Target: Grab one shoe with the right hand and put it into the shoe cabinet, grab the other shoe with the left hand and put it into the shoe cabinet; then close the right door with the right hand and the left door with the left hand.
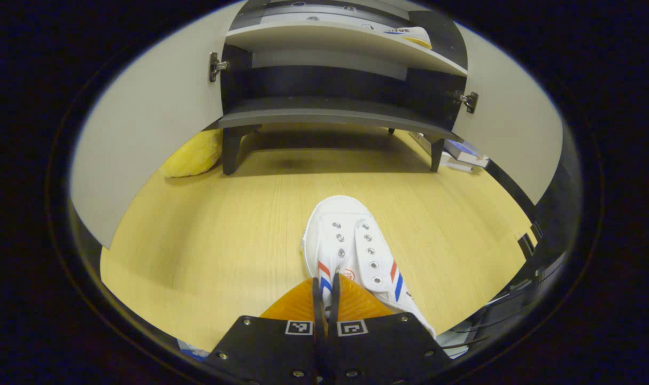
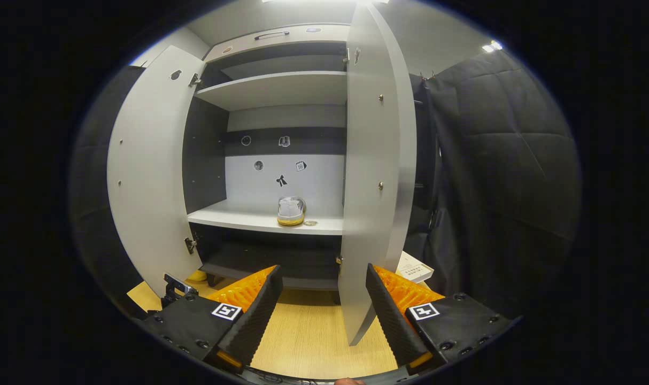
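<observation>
Wooden floor (image 1: 223, 240); left claw (image 1: 325, 286) hides shoe (image 1: 356, 246) heel.

A low white canvas shoe with silver eyelets (image 1: 356, 251) carries slanted red and blue stripes on each side and a small round red mark on its tongue. It lies on a pale yellow wood-grain floor (image 1: 223, 240). The tall shoe cabinet (image 1: 335, 80) has dark charcoal side walls and base with light grey shelves, and its two open doors (image 1: 143, 123) are flat light grey (the hinges are silver metal). On a shelf sits a second white shoe with a yellow sole (image 1: 410, 35). A soft yellow lump (image 1: 193, 155) lies beside the cabinet's dark leg. In the right gripper view a clear jar with an amber bottom (image 2: 291, 211) stands on a pale shelf, before a grey back panel with small dark stickers.
</observation>
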### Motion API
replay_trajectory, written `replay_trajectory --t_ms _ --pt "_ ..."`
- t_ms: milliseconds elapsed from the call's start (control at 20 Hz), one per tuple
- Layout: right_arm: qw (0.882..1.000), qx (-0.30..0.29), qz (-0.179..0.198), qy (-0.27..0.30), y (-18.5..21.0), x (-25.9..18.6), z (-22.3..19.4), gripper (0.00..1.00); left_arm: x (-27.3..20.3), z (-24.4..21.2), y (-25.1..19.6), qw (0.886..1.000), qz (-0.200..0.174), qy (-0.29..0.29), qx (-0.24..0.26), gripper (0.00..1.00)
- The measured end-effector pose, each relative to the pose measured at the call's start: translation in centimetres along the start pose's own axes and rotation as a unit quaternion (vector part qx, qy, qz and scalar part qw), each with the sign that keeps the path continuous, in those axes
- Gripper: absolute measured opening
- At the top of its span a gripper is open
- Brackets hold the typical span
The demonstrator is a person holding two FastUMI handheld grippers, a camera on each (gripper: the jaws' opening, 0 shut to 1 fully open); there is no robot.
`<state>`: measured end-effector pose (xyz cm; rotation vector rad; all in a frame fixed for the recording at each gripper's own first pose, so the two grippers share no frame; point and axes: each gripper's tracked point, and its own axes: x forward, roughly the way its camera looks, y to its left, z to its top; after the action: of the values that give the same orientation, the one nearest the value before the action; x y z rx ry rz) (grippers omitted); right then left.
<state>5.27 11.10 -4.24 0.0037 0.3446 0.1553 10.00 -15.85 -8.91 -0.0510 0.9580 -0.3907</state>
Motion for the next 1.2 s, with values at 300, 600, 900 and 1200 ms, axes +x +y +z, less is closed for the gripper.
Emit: replay_trajectory --t_ms 300,600,900,1200 --pt "1.0 0.002 -0.004 -0.009 -0.9 -0.5 0.4 0.96 -2.6 3.4 1.0 0.999 0.0 -0.036 -0.011 0.02" --pt "1.0 0.007 -0.001 -0.018 -1.2 -0.7 0.8 0.98 -5.3 9.5 0.8 0.996 0.0 -0.086 -0.013 0.01" --pt "1.0 0.003 0.0 -0.021 -1.3 -0.7 1.0 0.96 -8.2 16.1 -0.4 0.989 -0.013 -0.146 -0.011 0.02" --pt "1.0 0.006 -0.002 -0.027 -1.3 -0.9 1.3 0.98 -10.8 22.5 -1.0 0.978 -0.025 -0.206 -0.005 0.01"
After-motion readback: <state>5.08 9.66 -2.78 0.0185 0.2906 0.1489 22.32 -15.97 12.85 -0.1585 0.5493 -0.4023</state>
